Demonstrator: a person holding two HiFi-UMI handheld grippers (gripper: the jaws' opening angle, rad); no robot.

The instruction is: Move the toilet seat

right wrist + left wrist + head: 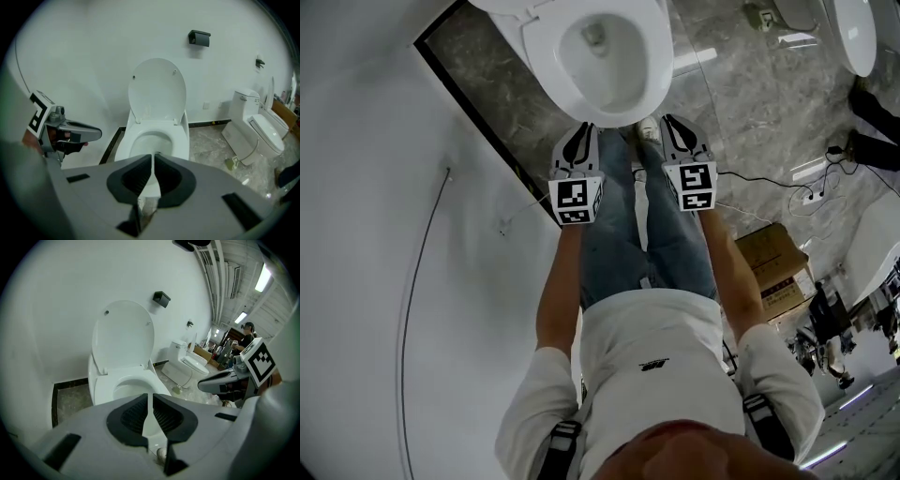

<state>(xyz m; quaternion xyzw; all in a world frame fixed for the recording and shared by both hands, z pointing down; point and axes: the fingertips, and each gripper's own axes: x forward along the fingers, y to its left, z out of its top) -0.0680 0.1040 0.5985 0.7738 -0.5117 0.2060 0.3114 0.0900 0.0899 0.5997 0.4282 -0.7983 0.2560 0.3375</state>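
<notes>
- Head view: the left gripper point(579, 131) and right gripper point(673, 122) hang just in front of the toilet seat point(602, 114), not touching it.
- Left gripper view: its jaws are pressed together and empty. The lid point(123, 336) stands upright, and the seat lies flat on the bowl point(129, 389).
- Right gripper view: its jaws are likewise closed tight on nothing. The move looks unstarted; reaching and gripping the seat remain.

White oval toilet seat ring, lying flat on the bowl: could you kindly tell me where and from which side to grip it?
Probably the front edge of the white seat ring, approached from the front, where the person stands. Its rear is hinged under the upright white oval lid, leaving the front lip the free end that can swing up.
</notes>
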